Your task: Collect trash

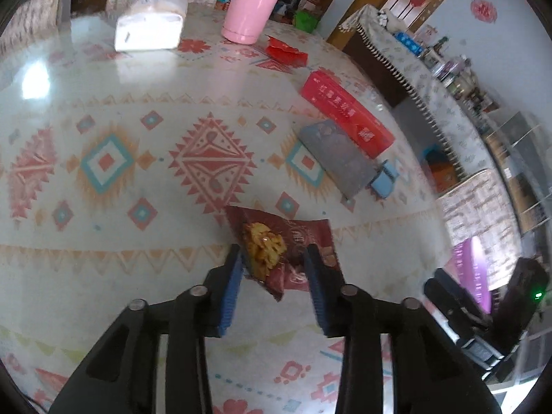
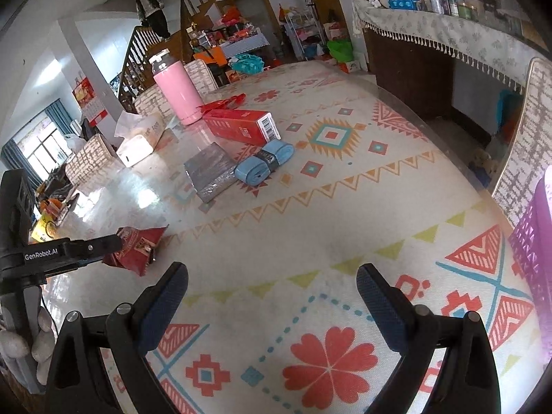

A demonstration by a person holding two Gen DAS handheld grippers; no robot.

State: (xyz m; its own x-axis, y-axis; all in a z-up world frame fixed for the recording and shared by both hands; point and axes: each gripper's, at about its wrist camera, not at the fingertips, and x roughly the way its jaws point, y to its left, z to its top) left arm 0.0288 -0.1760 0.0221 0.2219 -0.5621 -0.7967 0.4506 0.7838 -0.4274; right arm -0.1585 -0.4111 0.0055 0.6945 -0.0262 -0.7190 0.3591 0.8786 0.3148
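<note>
A dark red snack bag (image 1: 286, 252) with a picture of chips lies on the patterned tablecloth (image 1: 138, 179). My left gripper (image 1: 272, 258) is open, its blue pads on either side of the bag's near end. In the right wrist view the left gripper (image 2: 114, 245) reaches the same bag (image 2: 138, 248) at the left. My right gripper (image 2: 272, 286) is wide open and empty above the tablecloth (image 2: 345, 207). A crumpled red wrapper (image 1: 284, 50) lies beside the pink tumbler (image 1: 255, 1). A purple basket (image 2: 534, 241) stands at the right edge.
On the table lie a red carton (image 1: 345, 112), a grey packet (image 1: 339, 155), a blue roll (image 2: 264, 162) and a tissue pack (image 1: 150, 24). A covered chair (image 2: 528, 138) and a sideboard (image 2: 431, 24) stand to the right. The purple basket (image 1: 476, 265) shows beyond the table edge.
</note>
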